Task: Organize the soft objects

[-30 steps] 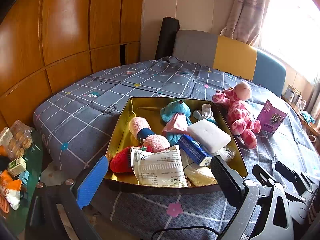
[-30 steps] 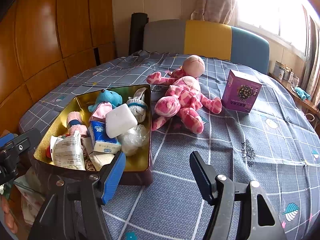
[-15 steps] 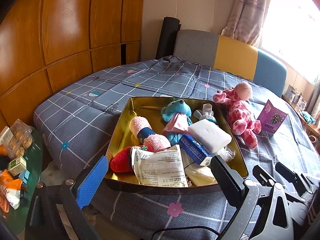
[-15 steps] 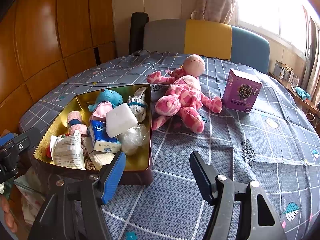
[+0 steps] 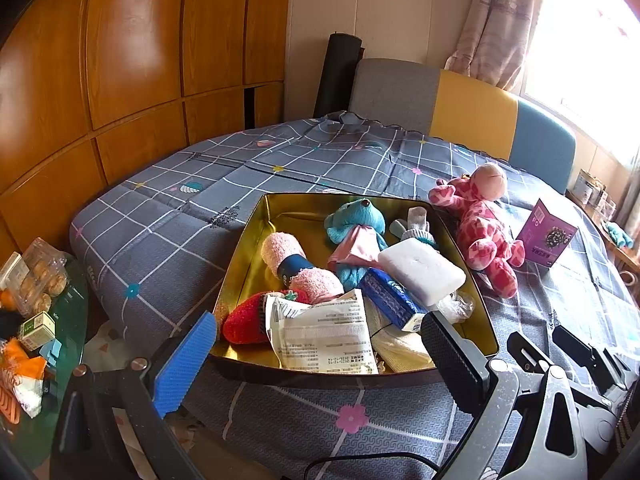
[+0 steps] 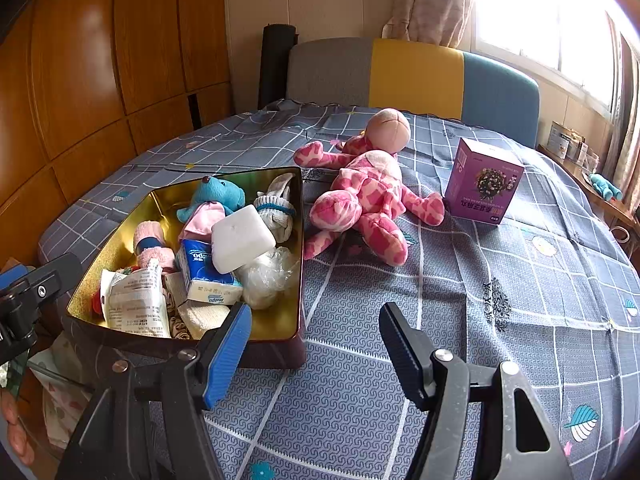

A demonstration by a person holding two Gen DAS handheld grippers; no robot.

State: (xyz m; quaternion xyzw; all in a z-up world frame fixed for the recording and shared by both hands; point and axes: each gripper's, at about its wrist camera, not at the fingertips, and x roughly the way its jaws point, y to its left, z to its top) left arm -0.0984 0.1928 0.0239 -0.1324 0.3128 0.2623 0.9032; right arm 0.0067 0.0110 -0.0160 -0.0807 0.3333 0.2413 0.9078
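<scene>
- pink plush toy (image 6: 370, 196) on bed beside tin (image 6: 298, 240): soft, light, squashes easily
- grab mid-body, not limbs
- left gripper (image 5: 316, 344), right gripper (image 6: 316, 334): both spread apart, empty

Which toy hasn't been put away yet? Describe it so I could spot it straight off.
Start at the gold tin on the grey checked bedspread. Just outside its right wall, between the tin and a purple box, lies a pink spotted plush toy sprawled on its back. Unlike the blue plush toy, it lies outside the tin.

Pink plush giraffe (image 6: 368, 196) beside filled tin (image 6: 298, 240)
</scene>
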